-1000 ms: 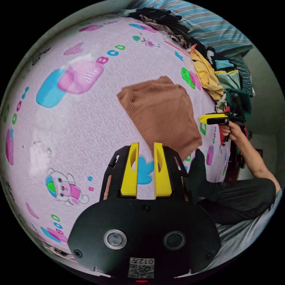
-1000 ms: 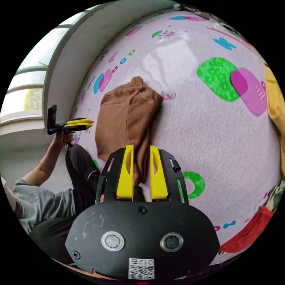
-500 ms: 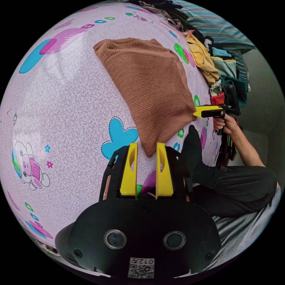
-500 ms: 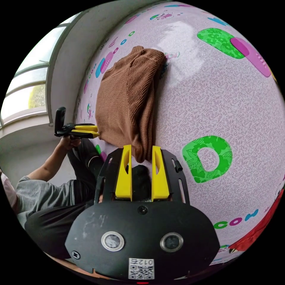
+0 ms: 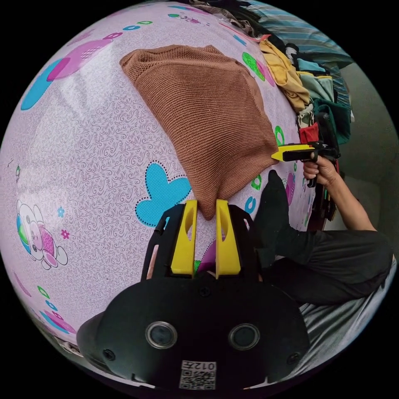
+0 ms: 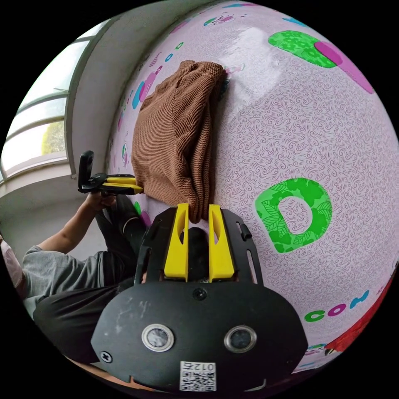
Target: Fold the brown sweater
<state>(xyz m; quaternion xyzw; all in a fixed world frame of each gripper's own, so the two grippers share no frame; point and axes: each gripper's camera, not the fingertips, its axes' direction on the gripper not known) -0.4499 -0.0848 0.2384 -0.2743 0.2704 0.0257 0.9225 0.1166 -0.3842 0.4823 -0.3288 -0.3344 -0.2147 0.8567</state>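
You are holding your left tongs (image 5: 206,208) at one near corner of the brown sweater (image 5: 205,116), and the two yellow jaws are standing on either side of that corner with a small gap; from this view you cannot tell whether both jaws are pressing on the cloth. The sweater is lying folded on the bed sheet (image 5: 83,166), a pink sheet with cartoon prints, and its long axis is running away from you, from the near edge where your tongs are toward the far side of the bed. In the right gripper view, your right tongs (image 6: 198,212) are sitting at the other near corner of the sweater (image 6: 174,133), the thick folded edge is hanging down between the jaws, and here too it is not clear whether they are pinching it or only framing it. Each camera is also seeing the other tongs from the side, touching the near edge of the sweater with the jaws drawn close together. A pile of clothes (image 5: 303,95) is lying on the bed well apart from the sweater. Your legs in dark trousers (image 5: 328,262) are resting just beside the near edge.
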